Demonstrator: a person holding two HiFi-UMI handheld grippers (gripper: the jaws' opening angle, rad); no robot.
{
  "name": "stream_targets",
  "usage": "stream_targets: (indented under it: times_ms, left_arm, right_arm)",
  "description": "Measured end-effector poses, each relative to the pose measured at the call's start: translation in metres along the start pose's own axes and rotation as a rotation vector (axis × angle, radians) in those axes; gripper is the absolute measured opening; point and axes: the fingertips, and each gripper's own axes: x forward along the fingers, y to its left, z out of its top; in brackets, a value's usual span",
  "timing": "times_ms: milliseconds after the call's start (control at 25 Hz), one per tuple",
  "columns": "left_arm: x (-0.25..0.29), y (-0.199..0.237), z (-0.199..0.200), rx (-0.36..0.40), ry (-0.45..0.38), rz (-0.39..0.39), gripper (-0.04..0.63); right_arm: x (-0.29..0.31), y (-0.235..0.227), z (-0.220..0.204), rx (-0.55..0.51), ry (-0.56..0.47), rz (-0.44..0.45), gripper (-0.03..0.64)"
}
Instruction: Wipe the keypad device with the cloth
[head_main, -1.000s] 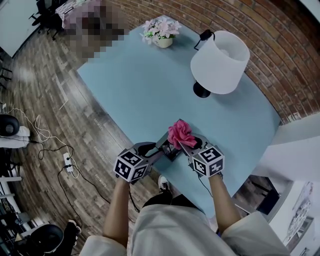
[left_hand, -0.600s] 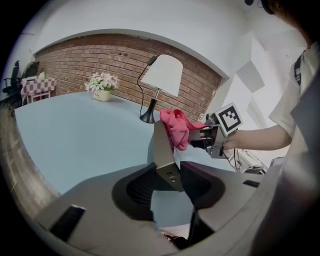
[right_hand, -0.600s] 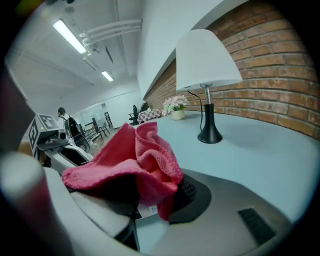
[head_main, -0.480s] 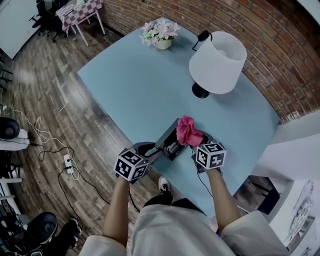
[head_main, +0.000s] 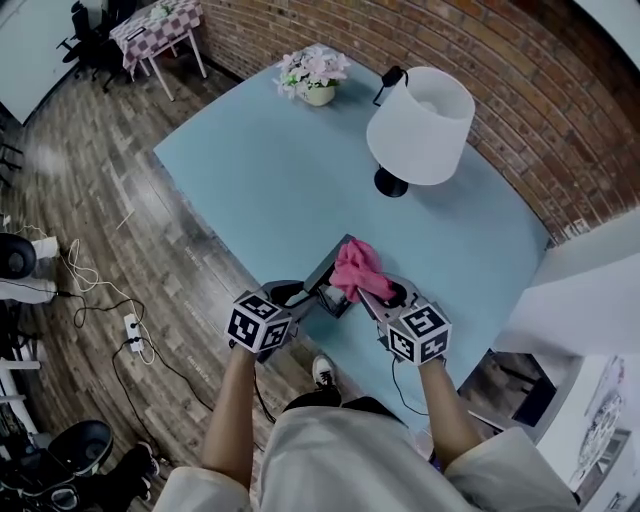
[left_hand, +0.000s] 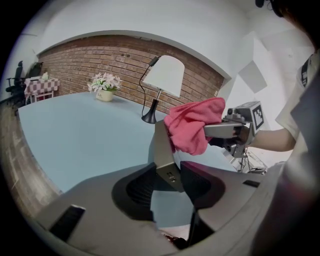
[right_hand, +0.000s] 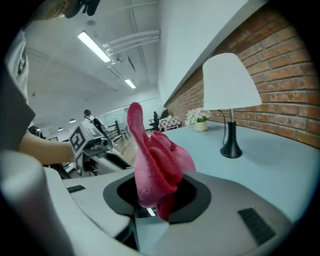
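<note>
Keypad device (head_main: 324, 277), a dark grey slab, sits well short of the lamp (head_main: 420, 125) on the person's side, over the near edge of the light blue table (head_main: 260, 170). The left gripper (head_main: 305, 298) clamps its lower end, with the jaws spread wide on the slab's edges and the slab tilted up toward the lamp. The right gripper (head_main: 375, 295), just beside it and also on the near side of the lamp, pinches the pink cloth (head_main: 355, 268), with its jaws narrow and closed on the bunched fabric. The cloth rests against the device's upper end, the end nearer the lamp. Flower pot (head_main: 315, 75) stands left of the lamp, at the far table edge.
</note>
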Motion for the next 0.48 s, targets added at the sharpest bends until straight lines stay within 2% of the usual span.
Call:
stream_targets:
  times_ms: [160, 320, 480]
  left_arm:
    - [-0.001, -0.001, 0.000, 0.008, 0.004, 0.001, 0.196]
    - [0.000, -0.001, 0.000, 0.011, 0.010, -0.002, 0.196]
    - [-0.001, -0.002, 0.000, 0.015, 0.019, -0.003, 0.196]
  right_arm:
    - [-0.003, 0.038, -0.015, -0.056, 0.049, 0.104, 0.135]
    - [0.004, 0.065, -0.028, -0.058, 0.070, 0.174, 0.135]
    - [0.018, 0.083, -0.043, -0.072, 0.134, 0.248, 0.135]
